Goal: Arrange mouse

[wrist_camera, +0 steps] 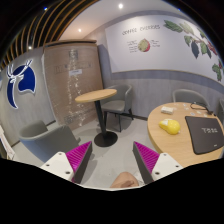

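Gripper view shows us our gripper spread wide, holding nothing. Beyond its right finger, on the wooden table, we see the yellow mouse near the rim — black mousepad beside it.

The claw hangs open and empty above the floor, its pink pads apart. Ahead to its right, a yellow mouse sits on the round wooden table beside a black mousepad.
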{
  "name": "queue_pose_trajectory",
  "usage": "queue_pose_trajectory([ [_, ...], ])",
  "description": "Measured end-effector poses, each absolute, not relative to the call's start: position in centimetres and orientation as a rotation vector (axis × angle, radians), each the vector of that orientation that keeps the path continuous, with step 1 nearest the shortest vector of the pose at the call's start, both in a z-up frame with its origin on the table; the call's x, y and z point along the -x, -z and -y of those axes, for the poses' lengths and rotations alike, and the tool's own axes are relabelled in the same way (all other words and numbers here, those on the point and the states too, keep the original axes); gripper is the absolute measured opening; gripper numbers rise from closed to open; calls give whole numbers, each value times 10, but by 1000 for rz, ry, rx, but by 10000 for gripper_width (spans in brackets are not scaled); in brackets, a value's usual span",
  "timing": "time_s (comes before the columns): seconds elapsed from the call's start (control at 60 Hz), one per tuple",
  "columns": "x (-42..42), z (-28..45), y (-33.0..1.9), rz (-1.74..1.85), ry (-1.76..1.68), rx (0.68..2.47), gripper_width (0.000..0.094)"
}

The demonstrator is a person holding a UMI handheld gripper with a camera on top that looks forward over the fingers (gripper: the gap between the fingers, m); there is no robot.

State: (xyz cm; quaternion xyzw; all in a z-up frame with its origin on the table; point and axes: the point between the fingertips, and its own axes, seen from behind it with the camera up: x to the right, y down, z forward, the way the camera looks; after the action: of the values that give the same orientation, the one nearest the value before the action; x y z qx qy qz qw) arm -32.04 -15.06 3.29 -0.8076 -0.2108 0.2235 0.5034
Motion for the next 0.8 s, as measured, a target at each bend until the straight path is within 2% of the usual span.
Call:
queue_pose_trajectory([
  [0.083,298,136,-35,483,-475,1952,849],
  [0.183,242,90,-22,452,-388,2015,844],
  [0.383,165,12,-21,394,-206,2058,840],
  [0.683,164,-53,17,442,-203,2205,848],
  [0.8,165,-76,21,432,-200,2221,779],
])
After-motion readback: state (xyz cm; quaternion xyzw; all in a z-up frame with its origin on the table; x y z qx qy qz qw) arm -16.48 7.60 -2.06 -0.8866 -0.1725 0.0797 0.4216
